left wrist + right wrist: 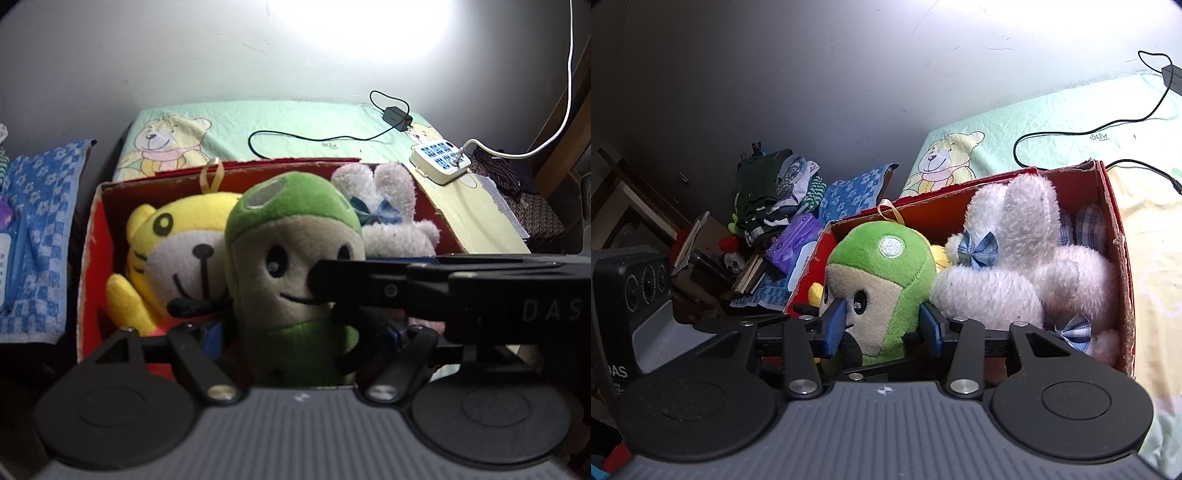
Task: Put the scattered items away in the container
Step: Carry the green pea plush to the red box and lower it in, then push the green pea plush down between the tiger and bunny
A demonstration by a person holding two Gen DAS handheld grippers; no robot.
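A green and beige plush doll (291,266) stands upright at the near side of a red cardboard box (92,236). A yellow tiger plush (173,254) and a white rabbit plush (391,218) lie in the box behind it. My left gripper (306,332) has its blue pads on both sides of the doll's lower body. My right gripper (882,326) holds the doll's head (882,280) between its blue pads (834,325). The right gripper also crosses the left wrist view (443,291) from the right. The rabbit (1015,266) fills the right of the box (1123,266).
The box stands on a bed with a green and yellow bear-print sheet (280,125). A black charger and cable (397,118) and a white power strip (439,160) lie behind it. A blue checked towel (37,236) and a pile of clothes and clutter (768,206) lie left.
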